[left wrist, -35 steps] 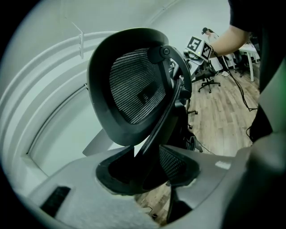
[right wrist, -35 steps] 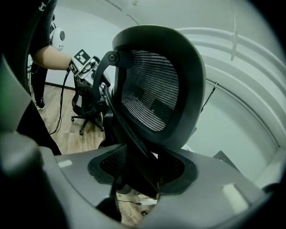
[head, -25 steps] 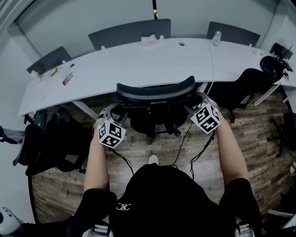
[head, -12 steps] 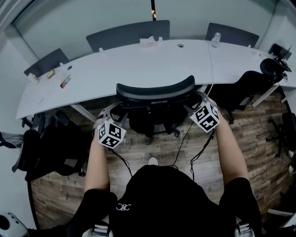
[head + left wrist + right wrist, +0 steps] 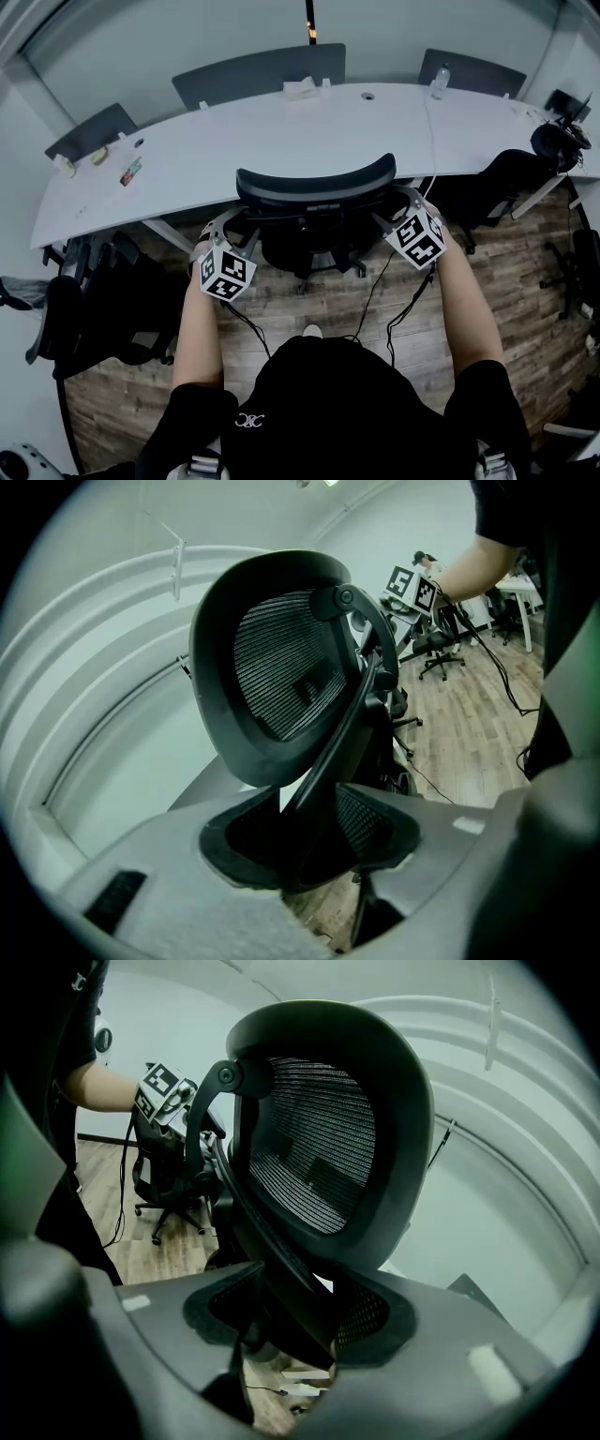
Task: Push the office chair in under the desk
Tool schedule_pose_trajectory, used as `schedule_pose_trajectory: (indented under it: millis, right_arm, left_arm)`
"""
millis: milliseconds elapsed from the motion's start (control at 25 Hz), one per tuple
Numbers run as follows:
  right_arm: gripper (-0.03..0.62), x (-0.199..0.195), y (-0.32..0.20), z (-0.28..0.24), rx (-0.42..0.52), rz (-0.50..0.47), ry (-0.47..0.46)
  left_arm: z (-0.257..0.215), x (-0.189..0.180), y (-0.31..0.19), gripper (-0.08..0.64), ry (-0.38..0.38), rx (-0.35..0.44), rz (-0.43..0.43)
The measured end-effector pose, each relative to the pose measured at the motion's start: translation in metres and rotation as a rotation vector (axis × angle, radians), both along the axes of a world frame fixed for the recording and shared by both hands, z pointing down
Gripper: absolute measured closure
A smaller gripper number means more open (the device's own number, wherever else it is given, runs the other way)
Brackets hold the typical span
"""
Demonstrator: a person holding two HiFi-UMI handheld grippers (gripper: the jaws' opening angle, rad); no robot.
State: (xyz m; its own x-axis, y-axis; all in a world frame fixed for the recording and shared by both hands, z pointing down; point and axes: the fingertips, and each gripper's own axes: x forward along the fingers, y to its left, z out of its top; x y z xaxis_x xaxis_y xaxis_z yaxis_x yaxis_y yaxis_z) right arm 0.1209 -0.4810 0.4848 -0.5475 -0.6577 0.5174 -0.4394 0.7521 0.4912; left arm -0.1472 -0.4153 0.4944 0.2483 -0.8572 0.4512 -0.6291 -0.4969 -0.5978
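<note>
The black mesh-backed office chair (image 5: pixel 314 185) stands in front of me, its back facing me and its seat toward the curved white desk (image 5: pixel 281 131). My left gripper (image 5: pixel 228 225) grips the left edge of the backrest, and my right gripper (image 5: pixel 392 208) grips the right edge. In the left gripper view the backrest (image 5: pixel 281 667) rises above the left gripper (image 5: pixel 309 841), whose jaws are closed on its lower frame. In the right gripper view the backrest (image 5: pixel 328 1138) stands the same way over the right gripper (image 5: pixel 300 1321), with the frame clamped between the pads.
Other black chairs stand at the left (image 5: pixel 112 291) and right (image 5: pixel 506 178), with more behind the desk (image 5: pixel 258 70). A bottle (image 5: pixel 438 77), a tissue box (image 5: pixel 300 87) and small items (image 5: pixel 131 171) lie on the desk. Cables (image 5: pixel 375 291) trail over the wooden floor.
The chair, both grippers and I have moved slightly forward toward the desk, so the desk's near edge sits a little closer. Both grips are unchanged.
</note>
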Motion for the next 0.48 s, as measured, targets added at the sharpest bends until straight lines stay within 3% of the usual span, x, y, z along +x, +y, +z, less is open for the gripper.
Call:
schedule_pose_trajectory:
  millis: [480]
  right_arm:
    - [0.353,-0.019,-0.047,0.000,0.002,0.031,-0.002]
  left_arm:
    - [-0.001,-0.019,-0.048,0.368,-0.005,0.014,0.021]
